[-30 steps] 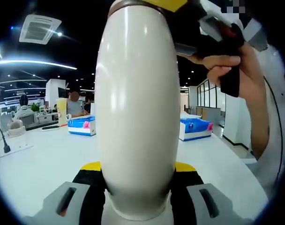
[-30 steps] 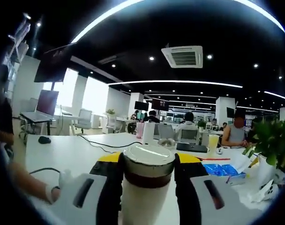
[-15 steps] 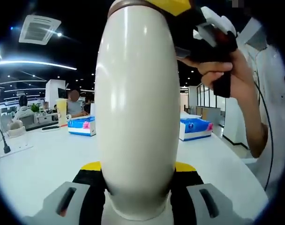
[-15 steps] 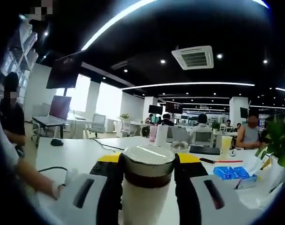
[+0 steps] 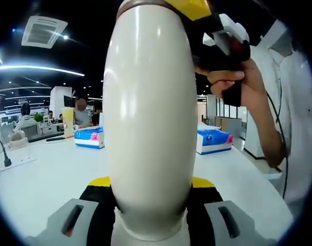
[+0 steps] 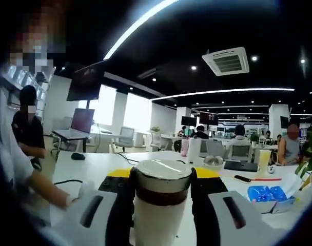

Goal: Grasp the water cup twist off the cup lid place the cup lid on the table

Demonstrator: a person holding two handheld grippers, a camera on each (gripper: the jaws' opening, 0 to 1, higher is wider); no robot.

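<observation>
A: We have the cup (image 5: 151, 128) clamped at frame center in our left gripper (image 5: 151, 225).

B: And our right gripper (image 6: 161, 205) pinches the lid (image 6: 162, 177), lower center. Smooth, stiff, probably slippery; grip the lid's rim.

Both views sit very close to the tall cream-white water cup (image 5: 151, 118), the left gripper view facing its body, the right gripper view its lid end.

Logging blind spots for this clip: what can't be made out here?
- Left gripper view: the cup body hides the table behind it; the lid is cut off at the top edge.
- Right gripper view: the lid sits between the jaws; whether it has loosened can't be told.
- The cup's base: hidden by the jaws.
</observation>
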